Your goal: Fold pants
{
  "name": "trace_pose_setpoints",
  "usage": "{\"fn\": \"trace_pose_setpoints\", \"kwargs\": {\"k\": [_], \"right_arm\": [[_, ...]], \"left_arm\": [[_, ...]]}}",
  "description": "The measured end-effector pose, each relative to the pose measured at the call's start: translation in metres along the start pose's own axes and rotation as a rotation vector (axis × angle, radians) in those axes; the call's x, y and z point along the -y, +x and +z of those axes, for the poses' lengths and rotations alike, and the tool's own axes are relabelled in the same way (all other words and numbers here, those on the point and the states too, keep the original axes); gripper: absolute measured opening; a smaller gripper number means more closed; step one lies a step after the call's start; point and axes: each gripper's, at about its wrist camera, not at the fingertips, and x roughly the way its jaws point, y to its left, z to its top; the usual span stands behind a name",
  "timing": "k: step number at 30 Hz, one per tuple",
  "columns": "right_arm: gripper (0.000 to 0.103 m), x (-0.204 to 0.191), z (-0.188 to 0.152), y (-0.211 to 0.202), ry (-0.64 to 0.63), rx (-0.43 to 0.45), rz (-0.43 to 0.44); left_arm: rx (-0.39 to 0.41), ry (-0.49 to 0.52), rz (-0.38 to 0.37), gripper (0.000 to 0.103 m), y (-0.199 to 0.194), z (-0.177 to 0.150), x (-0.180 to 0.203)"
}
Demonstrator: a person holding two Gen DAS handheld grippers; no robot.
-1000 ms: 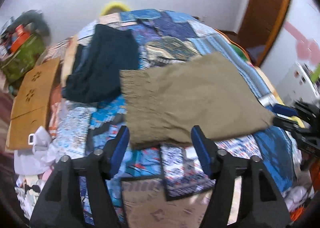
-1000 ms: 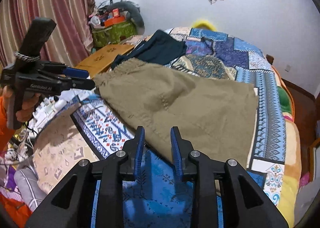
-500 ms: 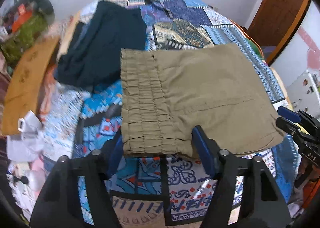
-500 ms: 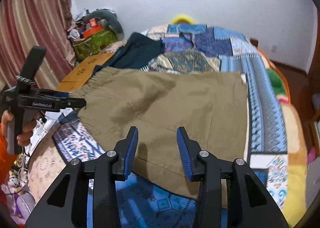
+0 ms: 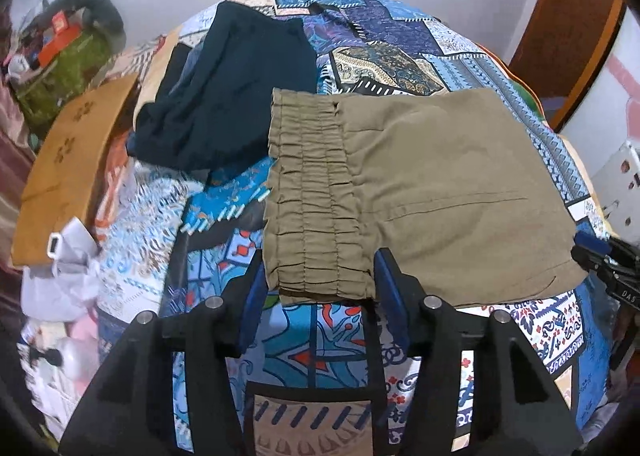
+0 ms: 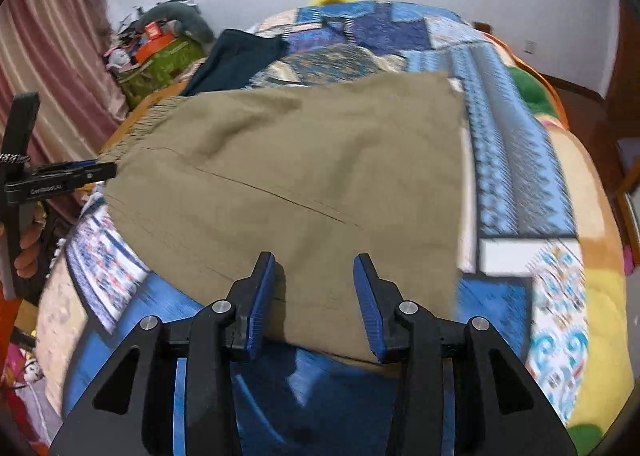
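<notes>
Olive pants (image 5: pixel 440 192) lie folded flat on the patchwork quilt (image 5: pixel 320 340), with the gathered elastic waistband (image 5: pixel 312 192) on the left. My left gripper (image 5: pixel 320 260) is open and straddles the near end of the waistband, which lies between its blue pads. In the right wrist view the pants (image 6: pixel 304 176) spread across the quilt (image 6: pixel 516 184). My right gripper (image 6: pixel 314 260) is open over their near edge, with cloth beneath the gap. Each gripper appears in the other's view: the right gripper (image 5: pixel 600 260) beside the pants' right corner, and the left gripper (image 6: pixel 76 176), held by a hand, beside the waistband.
A dark navy garment (image 5: pixel 232 96) lies on the quilt behind the waistband. A wooden board (image 5: pixel 68 168) and a green bag (image 5: pixel 68 64) stand at the bed's left side, with white clutter (image 5: pixel 64 280) below. There is a brown door (image 5: pixel 560 36) on the right and a striped curtain (image 6: pixel 52 56) on the left.
The pants, loose and rumpled a second ago, now lie flat. Both grippers sank toward their near edge. The left jaws narrowed around the waistband and the right jaws widened.
</notes>
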Motion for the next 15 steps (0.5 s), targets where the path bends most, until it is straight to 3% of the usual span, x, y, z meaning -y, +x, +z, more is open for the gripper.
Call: {"fn": "trace_pose_setpoints", "kwargs": {"k": [4, 15], "right_arm": [[0.043, 0.013, -0.011, -0.012, 0.047, 0.004, 0.026], [0.045, 0.025, -0.015, -0.03, 0.049, -0.022, -0.037]], "left_arm": [[-0.003, -0.011, -0.008, 0.059, 0.002, -0.001, -0.001], [0.018, 0.072, 0.064, 0.068, -0.021, 0.01, 0.005]]}}
